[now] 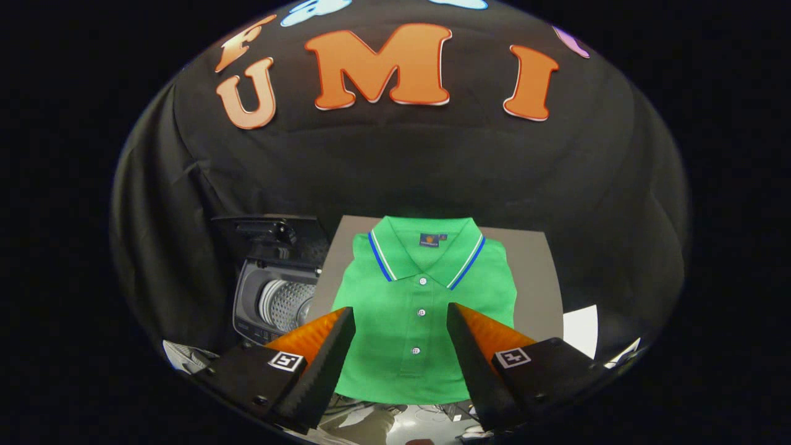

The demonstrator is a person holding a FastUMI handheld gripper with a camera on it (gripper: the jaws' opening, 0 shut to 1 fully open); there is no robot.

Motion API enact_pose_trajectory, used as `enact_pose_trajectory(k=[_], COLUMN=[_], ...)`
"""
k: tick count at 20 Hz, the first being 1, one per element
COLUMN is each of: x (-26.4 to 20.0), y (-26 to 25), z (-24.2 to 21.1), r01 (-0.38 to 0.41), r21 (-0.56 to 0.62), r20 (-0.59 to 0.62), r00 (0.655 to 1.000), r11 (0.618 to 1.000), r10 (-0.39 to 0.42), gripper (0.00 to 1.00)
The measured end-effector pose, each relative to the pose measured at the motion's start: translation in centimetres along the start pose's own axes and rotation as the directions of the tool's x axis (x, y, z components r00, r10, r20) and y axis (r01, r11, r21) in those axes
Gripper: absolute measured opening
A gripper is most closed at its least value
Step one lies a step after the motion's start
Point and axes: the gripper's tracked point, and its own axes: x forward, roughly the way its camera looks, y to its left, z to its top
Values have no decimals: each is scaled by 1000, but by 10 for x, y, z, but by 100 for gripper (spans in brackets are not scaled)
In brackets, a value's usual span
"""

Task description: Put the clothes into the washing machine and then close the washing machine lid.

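A folded green polo shirt with a blue-and-white striped collar [423, 309] lies flat on the grey surface [534, 278] at the centre of the frame. The claw [400, 315] is spread wide above it, holding nothing. At centre left, a grey top-loading washing machine [275, 296] stands with its dark lid [272, 232] raised.

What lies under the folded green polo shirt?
The green polo shirt lies on a grey table; the surface beneath it is covered. The open gripper hovers above, touching nothing.
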Motion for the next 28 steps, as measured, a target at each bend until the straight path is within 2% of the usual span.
enact_pose_trajectory(k=[6,9,12,14,23,25,28], x=[41,52,65,71,73,73,74], y=[-21,-18,-28,-25,-25,-21,-15], z=[-23,-33,-44,-50,-49,-49,-48], r01=[44,25,54,27,2,-16,-50], r21=[49,48,54,70,40,33,46], r20=[-186,-257,-326,-374,-442,-439,-434], r00=[982,966,945,928,897,898,899], r11=[998,999,997,997,999,999,998], r10=[-34,-12,-33,1,16,29,66], gripper=[98,99,99,100,99,95,57])
